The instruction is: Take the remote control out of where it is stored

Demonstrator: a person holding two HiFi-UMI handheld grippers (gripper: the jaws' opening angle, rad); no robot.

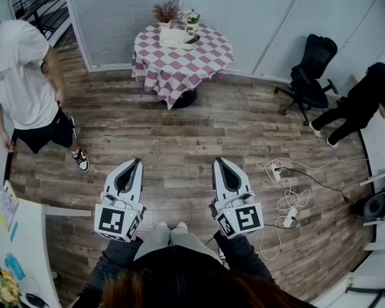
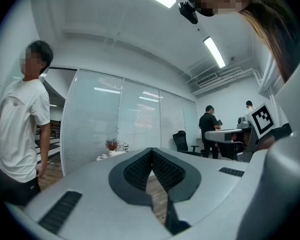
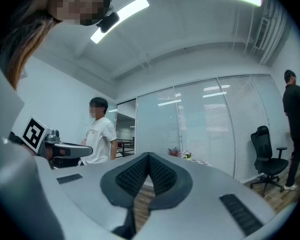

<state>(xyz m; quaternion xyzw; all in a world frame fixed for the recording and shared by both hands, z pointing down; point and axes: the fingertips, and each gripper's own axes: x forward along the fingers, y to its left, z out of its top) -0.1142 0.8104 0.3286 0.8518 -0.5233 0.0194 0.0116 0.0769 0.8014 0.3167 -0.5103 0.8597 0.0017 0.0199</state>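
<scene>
Grippers: the left gripper (image 1: 137,162) and the right gripper (image 1: 217,162), lower centre of the head view, were held level and side by side above the wood floor (image 1: 179,140). Each had its jaws closed tip to tip, with nothing between them. Remote control: its place could not be told from any view. Beyond the grippers, at upper centre, stood a round table (image 1: 179,66) under a red-and-white checked cloth, bearing a potted plant (image 1: 165,10) and a white container (image 1: 177,37). Behind the table ran a glass partition (image 1: 122,18) with blinds. Upper left: a person in a white T-shirt (image 1: 19,69) and dark shorts. Upper right: a black office chair (image 1: 313,69) and, just beside it, a person in black (image 1: 362,101). Lower right: white cables (image 1: 289,197) with power strips lay loose on the floor. Lower left: the corner of a white desk (image 1: 25,236).
</scene>
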